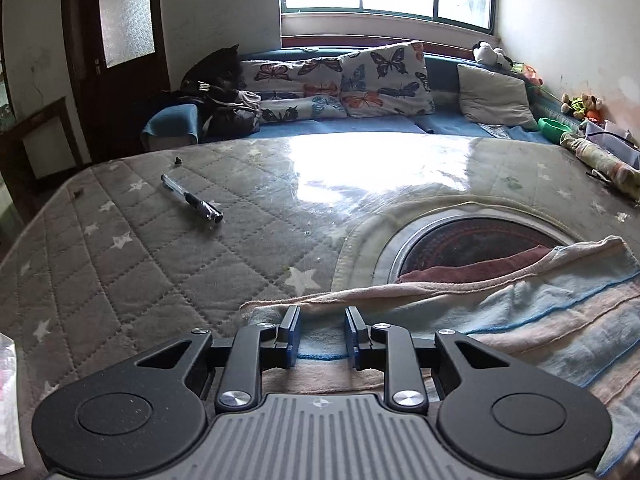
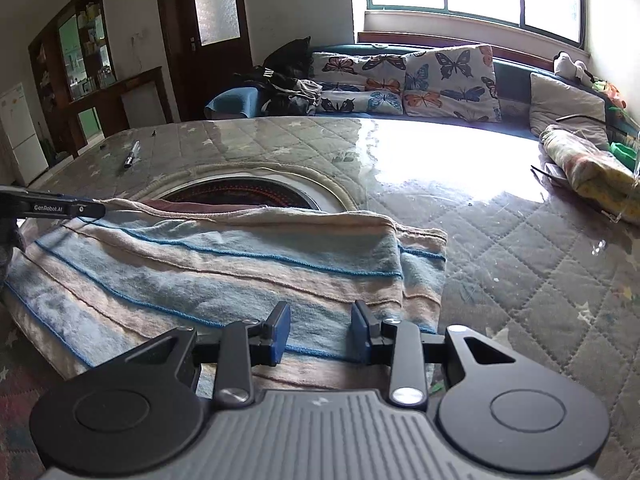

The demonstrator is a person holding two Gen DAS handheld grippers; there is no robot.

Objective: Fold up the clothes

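Two grippers stand over one striped garment (image 2: 224,264), which lies folded over on the quilted table cover (image 2: 520,280) at the near edge, its far hem reaching the round opening (image 2: 248,192) in the cover; the cloth is soft knit in pale blue and pink-beige bands with thin bright-blue lines, a darker reddish layer showing under the far hem. Judged from its drape, it is light, limp and not slippery — it will sag and crease wherever it is not supported, so it is best taken at a corner or along a hem, both layers pinched together, not in the slack middle. The left gripper (image 1: 322,334) sits over the garment's left corner, jaws apart with a modest gap, cloth lying below and between them but no pad visibly pressing on it; the right gripper (image 2: 320,334) hovers near the right end, short of the doubled edge, jaws parted, likewise clamping nothing. A pen (image 1: 192,199) lies well apart on the cover's far left; a rolled floral cloth (image 2: 592,168) rests at the far right — neither obstructs the fold.
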